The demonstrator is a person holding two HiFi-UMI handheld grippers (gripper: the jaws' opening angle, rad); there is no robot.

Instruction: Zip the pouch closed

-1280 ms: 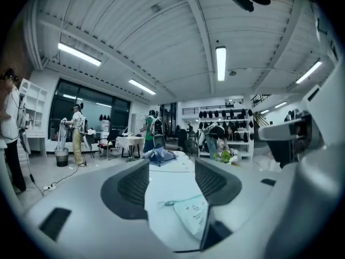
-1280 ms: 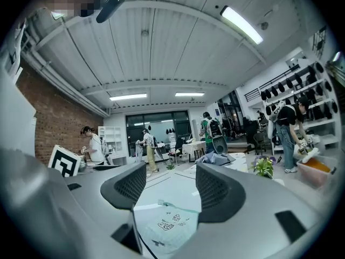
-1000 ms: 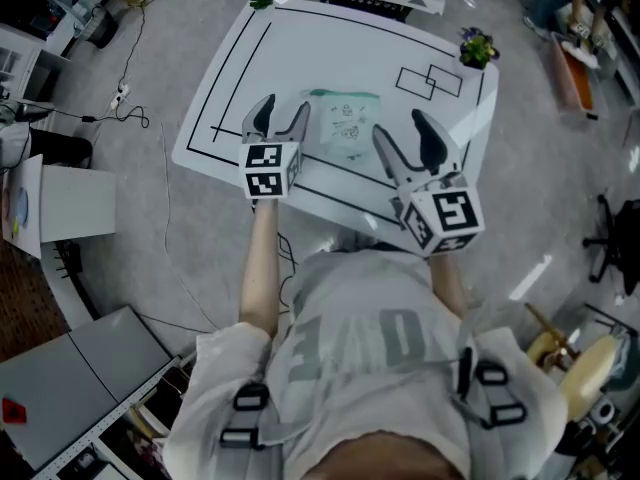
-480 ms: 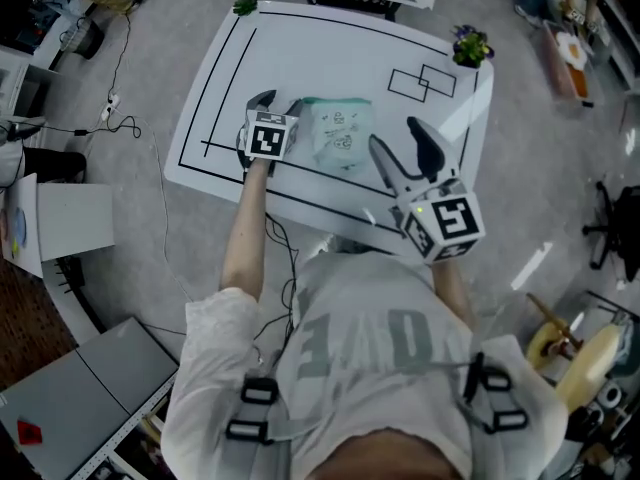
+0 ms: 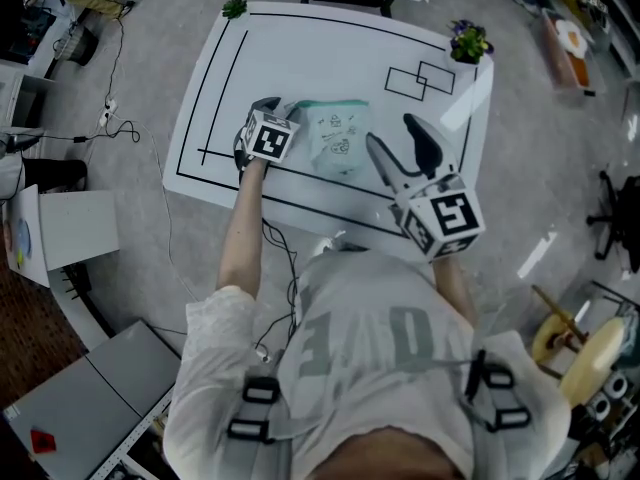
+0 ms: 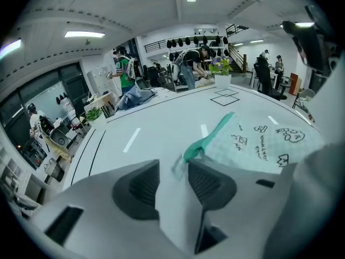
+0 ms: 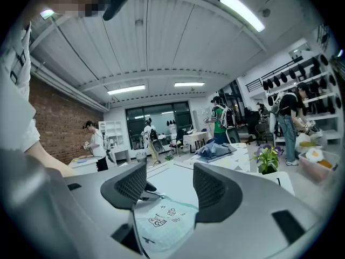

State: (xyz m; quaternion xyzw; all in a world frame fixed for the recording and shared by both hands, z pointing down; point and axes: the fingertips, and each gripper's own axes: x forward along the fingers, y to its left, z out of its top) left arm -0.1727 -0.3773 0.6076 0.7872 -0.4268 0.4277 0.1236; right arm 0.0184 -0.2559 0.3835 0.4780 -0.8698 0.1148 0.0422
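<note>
In the head view the marker cube covers most of the left tool (image 5: 278, 108), and the zip's pull is too small to make out. The pouch (image 5: 338, 138) lies flat on the desk (image 5: 300, 48). Its green-edged left corner sits between the left tool's jaws, which have just been closing but stand apart. The right tool (image 5: 392, 133), jaws spread and empty, hovers just beside the pouch's right edge.

Table (image 5: 300, 58): white, rectangular top, standing on a grey floor.
Markings: a black outline (image 5: 215, 78) drawn just inside the edges; two overlapping rectangles (image 5: 420, 78) drawn near the far right corner.
Pouch (image 5: 338, 138): pale, printed with small doodles, green zip edge along its far side; lies flat inside the outline, toward the near edge.
Far left corner: small green plant (image 5: 234, 8).
Far right corner: flowering plant (image 5: 468, 42).
</note>
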